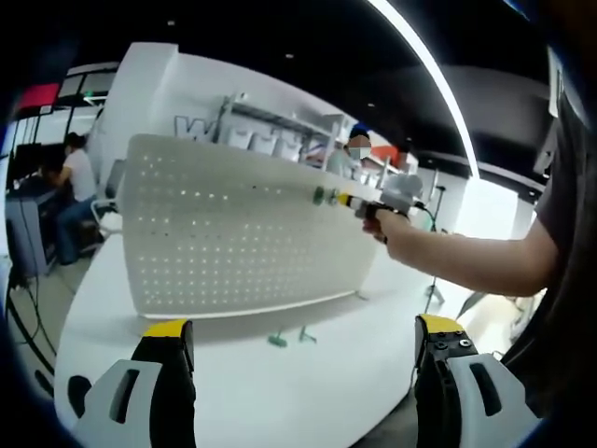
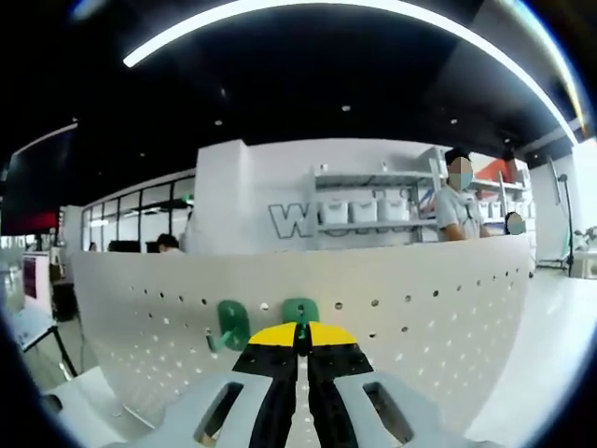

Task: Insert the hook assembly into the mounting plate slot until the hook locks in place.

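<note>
Right gripper (image 2: 300, 338) fingers pinch one green hook (image 2: 300, 311) at pegboard (image 2: 420, 308); left gripper (image 1: 303, 341) spread.

We read only a large grey "W" on the white back wall (image 2: 280, 187), centre frame; the following letters are hidden behind shelving (image 2: 373, 210).

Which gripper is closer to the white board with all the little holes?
The right one. The right gripper is up against the board, shut on a green hook. The left gripper is open and held back over the table, apart from the board.
</note>
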